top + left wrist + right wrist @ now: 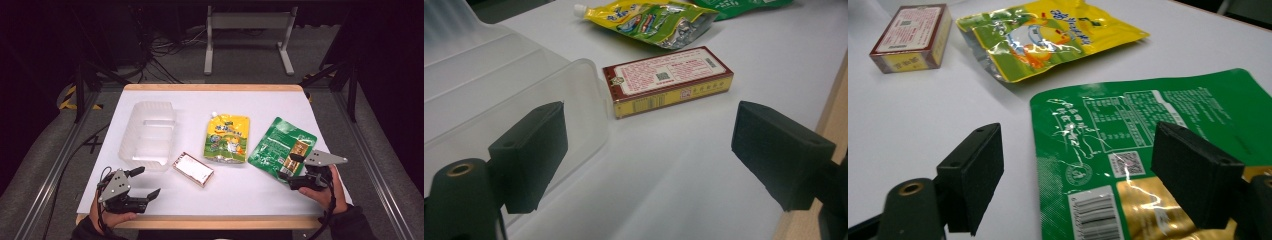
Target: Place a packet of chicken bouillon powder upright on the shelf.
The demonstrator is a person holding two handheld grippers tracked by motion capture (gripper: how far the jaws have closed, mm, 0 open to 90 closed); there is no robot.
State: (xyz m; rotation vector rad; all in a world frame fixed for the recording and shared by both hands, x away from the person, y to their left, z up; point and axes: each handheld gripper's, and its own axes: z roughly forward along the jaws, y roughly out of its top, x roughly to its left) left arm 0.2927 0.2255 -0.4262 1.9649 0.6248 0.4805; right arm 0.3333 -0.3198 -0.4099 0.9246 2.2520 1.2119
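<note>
The right gripper (291,166) hovers with jaws spread and empty over the near corner of the flat green foil pouch (282,145) at the table's right side. The left gripper (145,181), jaws likewise spread and empty, sits just beside the clear plastic tray (147,134), facing the red-and-gold rectangular carton (193,169).

Tray (148,134) left, box (193,169) beside it, two pouches (227,137) (281,146) right

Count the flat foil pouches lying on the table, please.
2: the yellow pouch at the table's middle, and the green pouch to its right, by the right gripper.
</note>
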